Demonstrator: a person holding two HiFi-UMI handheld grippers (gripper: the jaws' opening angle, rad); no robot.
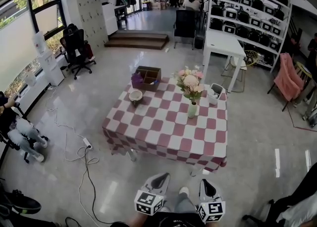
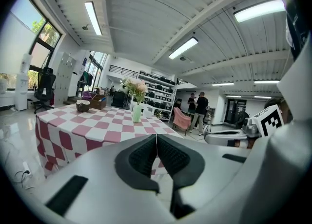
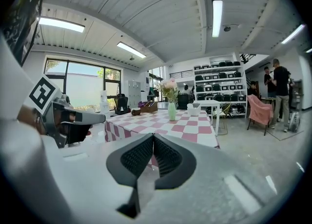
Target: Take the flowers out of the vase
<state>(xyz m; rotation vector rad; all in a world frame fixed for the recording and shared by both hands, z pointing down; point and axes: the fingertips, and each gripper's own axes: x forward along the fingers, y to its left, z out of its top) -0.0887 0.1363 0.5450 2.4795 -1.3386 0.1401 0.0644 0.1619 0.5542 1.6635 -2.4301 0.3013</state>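
- Nearest: left gripper [image 2: 156,137] and right gripper [image 3: 153,137], both clenched, jaws touching, nothing between.
- Beyond, well apart: checked table [image 1: 148,137].
- Toward its far right: upright vase [image 1: 192,110], flowers [image 1: 190,82] inside.
- Far left: bowl [image 1: 135,95], wooden box [image 1: 148,76].

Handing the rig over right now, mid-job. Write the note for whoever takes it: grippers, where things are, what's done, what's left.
Left gripper: shut, empty.
Right gripper: shut, empty.
Both are held low in front of the person, short of the table.
The flowers stand in the vase, upright on the table's far right part. A bowl and a box sit to its left, apart from it.
Done: nothing yet.
Left: walk up to the table, open a gripper, take the stems above the vase rim and lift the flowers out, probably steadying the vase with the other gripper.
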